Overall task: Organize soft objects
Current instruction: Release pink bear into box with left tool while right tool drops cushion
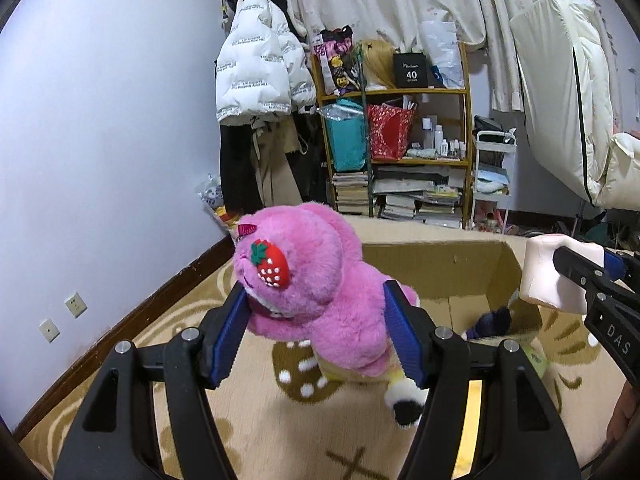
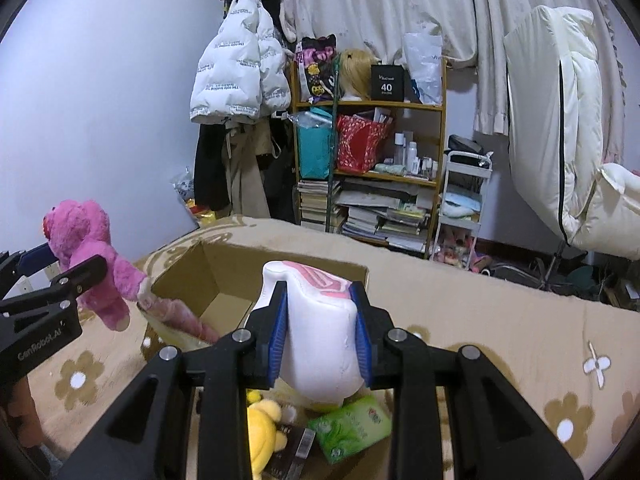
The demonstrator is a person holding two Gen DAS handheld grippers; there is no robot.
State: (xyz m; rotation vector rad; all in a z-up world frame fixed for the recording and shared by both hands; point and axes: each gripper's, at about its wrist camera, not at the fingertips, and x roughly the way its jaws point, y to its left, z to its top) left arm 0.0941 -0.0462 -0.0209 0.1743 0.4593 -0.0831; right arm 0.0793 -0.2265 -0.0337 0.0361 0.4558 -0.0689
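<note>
Left hand-held gripper [image 1: 316, 332]: pinching the pink plush bear [image 1: 316, 280], held above the carpet [image 1: 120, 360] beside the cardboard box [image 1: 440, 268]
Right hand-held gripper [image 2: 322, 330]: pinching a white plush [image 2: 320, 332] over the box
Progress: partway (a dark toy [image 1: 490, 322] already lies inside); both held plushes remain to be dropped in

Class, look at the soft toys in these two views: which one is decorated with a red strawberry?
The pink plush bear, clamped in the left gripper. The white-and-pink cushion toy in the right gripper and the yellow plush below it show no strawberry.
</note>
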